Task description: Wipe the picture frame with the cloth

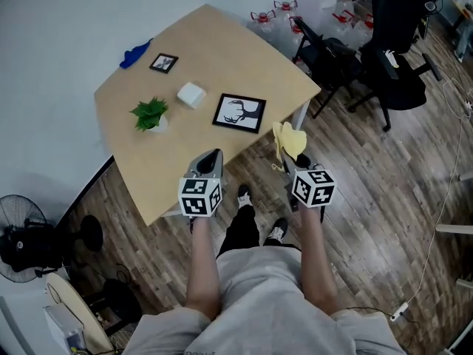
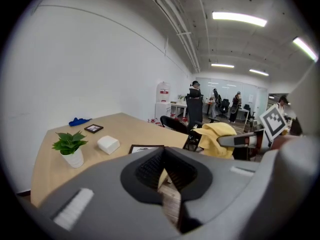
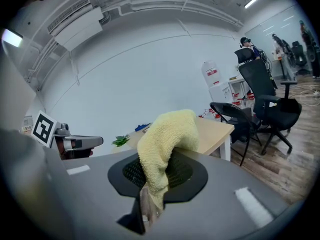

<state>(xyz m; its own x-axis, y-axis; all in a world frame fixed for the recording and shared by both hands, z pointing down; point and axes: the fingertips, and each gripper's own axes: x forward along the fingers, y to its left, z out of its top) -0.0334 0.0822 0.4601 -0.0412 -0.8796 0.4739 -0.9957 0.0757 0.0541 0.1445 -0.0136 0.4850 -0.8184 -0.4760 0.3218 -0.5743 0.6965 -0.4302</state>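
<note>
At the far left of the head view, a black fan (image 1: pixel 21 228) stands on the wooden floor (image 1: pixel 355 198), beside the light wooden table (image 1: pixel 222 43). On the table's far left corner lies a blue object (image 1: pixel 135 53), and just to its right a small dark frame (image 1: pixel 163 63). Nearer to the person stands a small green plant (image 1: pixel 151 115) in a white pot, with a white box (image 1: pixel 191 94) to its right.

Right of the box lies the picture frame (image 1: pixel 239 112), flat on the tabletop near the table's right-hand edge. It is black with a white picture of antlers. Its long axis runs roughly across the view from left to right, the right end dipping slightly toward the person, and the antlers point toward the far side of the table.

The left gripper (image 1: pixel 213 156) hangs over the table's near edge, short of the frame and apart from it, pointing forward. Its own view shows the jaws pressed together with nothing between them.

The right gripper (image 1: pixel 297 161) is held off the table, over the floor just past the table's right-hand edge. Its jaws pinch the yellow cloth (image 1: pixel 290 140), which rises out of the jaws and flops over their tips in a loose fold. Neither the cloth nor the gripper touches the frame.

Farther right, black office chairs (image 1: pixel 384 58) stand on the floor, well apart from the table.
</note>
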